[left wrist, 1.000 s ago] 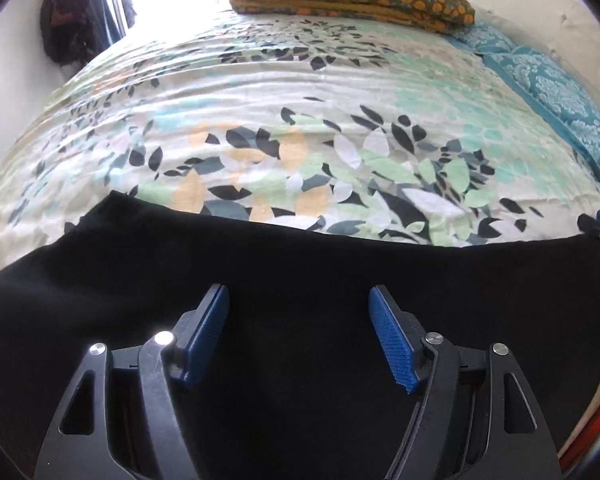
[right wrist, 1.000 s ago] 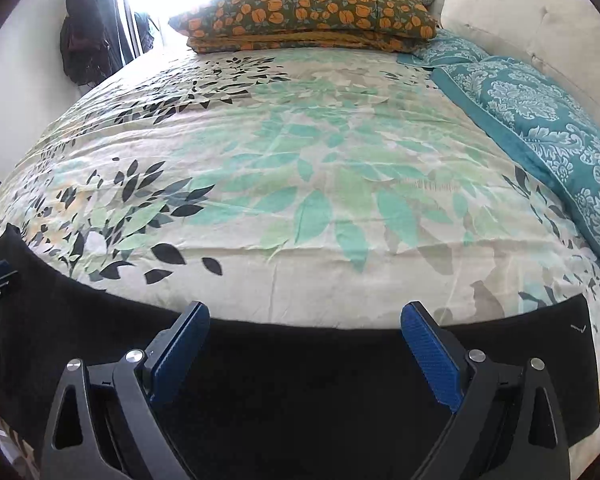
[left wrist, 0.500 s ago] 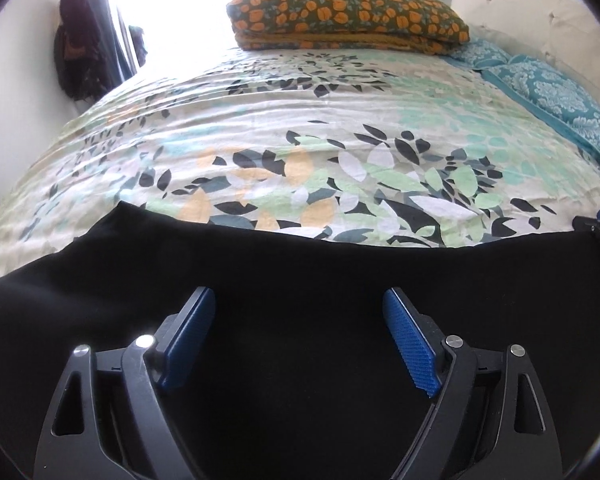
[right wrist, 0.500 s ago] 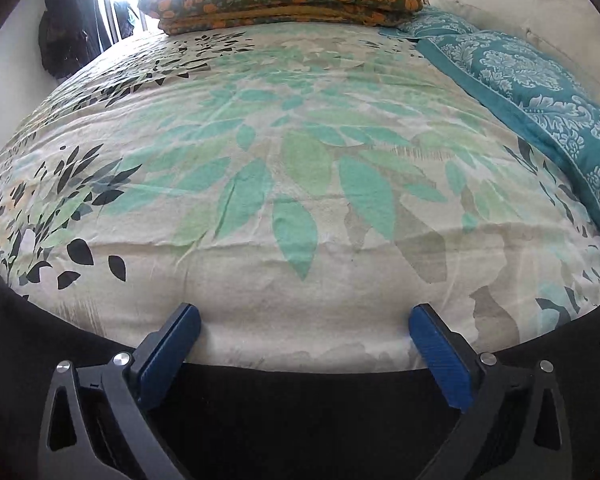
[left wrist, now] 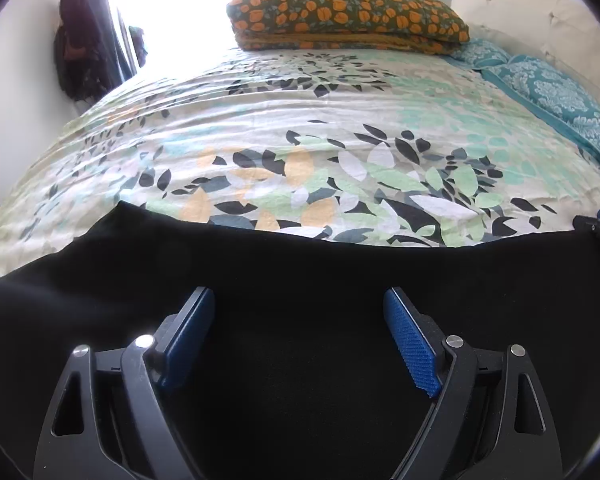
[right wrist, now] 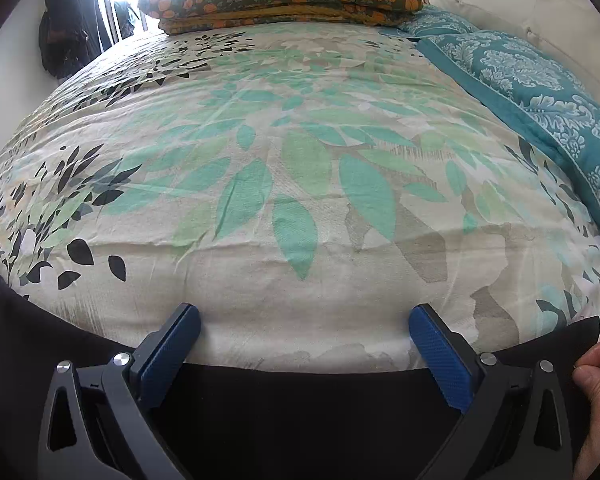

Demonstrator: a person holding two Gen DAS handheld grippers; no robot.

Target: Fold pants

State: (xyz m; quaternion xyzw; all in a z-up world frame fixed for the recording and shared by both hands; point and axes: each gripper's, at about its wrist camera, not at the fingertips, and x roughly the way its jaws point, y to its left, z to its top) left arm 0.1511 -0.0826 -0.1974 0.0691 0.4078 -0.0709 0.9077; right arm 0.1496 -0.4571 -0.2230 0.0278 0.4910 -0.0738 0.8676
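Two grippers, both spread wide, nothing clamped. Black fabric pants (left wrist: 300,280) lie flat along near edge of bed w/ leaf-print cotton cover (left wrist: 300,140), long axis running left-right across both views. Left gripper (left wrist: 298,334) sits over middle of the cloth, blue pads (left wrist: 410,344) clear of it as far as visible; far hem is further out than its tips. Right gripper (right wrist: 304,344) has tips past the far hem, over bare cover, so the hem crosses between its jaws, pads not pinching. Right end corner of pants (right wrist: 580,332) lies just right of that gripper, beside person's bare hand (right wrist: 596,392). Judgement: right gripper nearer a grabbable edge; left needs to reach further or shift to its own end before any fold across long axis.
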